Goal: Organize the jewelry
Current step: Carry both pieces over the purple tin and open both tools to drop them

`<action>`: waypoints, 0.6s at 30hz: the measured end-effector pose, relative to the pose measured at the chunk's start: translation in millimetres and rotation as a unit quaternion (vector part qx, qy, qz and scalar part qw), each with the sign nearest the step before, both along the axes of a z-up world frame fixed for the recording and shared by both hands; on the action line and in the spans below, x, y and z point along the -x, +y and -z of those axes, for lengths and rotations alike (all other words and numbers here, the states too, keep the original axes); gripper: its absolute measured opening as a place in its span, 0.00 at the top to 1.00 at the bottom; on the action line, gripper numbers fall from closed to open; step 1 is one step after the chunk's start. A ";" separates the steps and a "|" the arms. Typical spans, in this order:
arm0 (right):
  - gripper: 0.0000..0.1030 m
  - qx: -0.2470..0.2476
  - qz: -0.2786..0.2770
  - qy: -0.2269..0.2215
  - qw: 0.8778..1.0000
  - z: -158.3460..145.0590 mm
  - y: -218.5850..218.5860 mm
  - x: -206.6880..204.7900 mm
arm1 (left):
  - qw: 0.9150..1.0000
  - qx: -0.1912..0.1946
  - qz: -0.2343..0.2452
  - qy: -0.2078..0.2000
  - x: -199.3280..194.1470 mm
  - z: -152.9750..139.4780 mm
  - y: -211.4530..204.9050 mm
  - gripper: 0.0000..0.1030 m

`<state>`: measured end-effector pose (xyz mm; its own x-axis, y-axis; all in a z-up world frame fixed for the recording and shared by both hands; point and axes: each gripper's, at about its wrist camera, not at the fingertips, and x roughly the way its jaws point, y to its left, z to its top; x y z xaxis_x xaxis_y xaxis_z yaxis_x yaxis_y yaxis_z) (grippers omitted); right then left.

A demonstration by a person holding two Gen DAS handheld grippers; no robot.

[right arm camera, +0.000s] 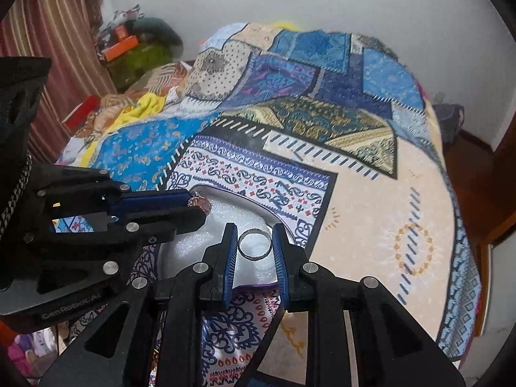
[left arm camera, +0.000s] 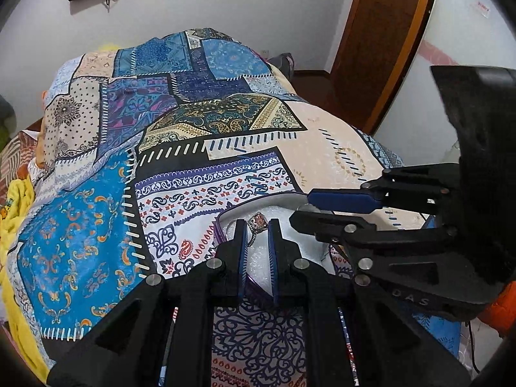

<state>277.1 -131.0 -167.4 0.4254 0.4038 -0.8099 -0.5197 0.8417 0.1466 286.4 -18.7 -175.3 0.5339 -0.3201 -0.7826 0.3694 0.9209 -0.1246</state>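
Both rings lie on a white-lined tray (right arm camera: 258, 209) on the bed (right arm camera: 371, 213). Right tongs (right arm camera: 254, 242), spread, straddle the plain band ring (right arm camera: 254, 244), which lies flat between their pads, untouched. Left tongs (left arm camera: 258, 235), spread, bracket the stone-set ring (left arm camera: 257, 222) at the tray's far left; whether they touch it cannot be told.

A shallow white foam-lined tray with a purple rim (right arm camera: 258, 216) lies on the near part of the bed, on a patchwork-printed blue and cream bedspread (right arm camera: 371, 213). In the tray, a plain silver band ring (right arm camera: 254, 244) sits toward the right, between the fingers of the right hand-held gripper (right arm camera: 254, 242). A silver ring with a large pinkish faceted stone (left arm camera: 258, 222) sits toward the left, between the fingers of the left hand-held gripper (left arm camera: 258, 229). The two hand-held grippers stand side by side over the tray. Behind the bed's far end rises a white wall (left arm camera: 225, 3).
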 end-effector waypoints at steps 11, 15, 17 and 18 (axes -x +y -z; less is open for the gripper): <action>0.81 0.002 -0.007 0.011 1.000 5.2 2.0 0.2 | 1.000 -0.002 -0.018 -0.017 3.7 -8.2 9.9 0.89; 0.81 0.001 -0.007 0.011 1.000 3.4 2.5 1.6 | 0.999 -0.010 -0.023 -0.026 8.8 -12.3 13.8 0.89; 0.80 0.002 -0.007 0.008 1.000 0.7 2.8 3.7 | 0.999 -0.015 -0.026 -0.028 12.2 -13.8 15.4 0.89; 0.80 0.003 -0.006 0.002 1.000 -2.0 2.7 6.2 | 0.999 -0.017 -0.028 -0.029 14.0 -14.5 16.4 0.89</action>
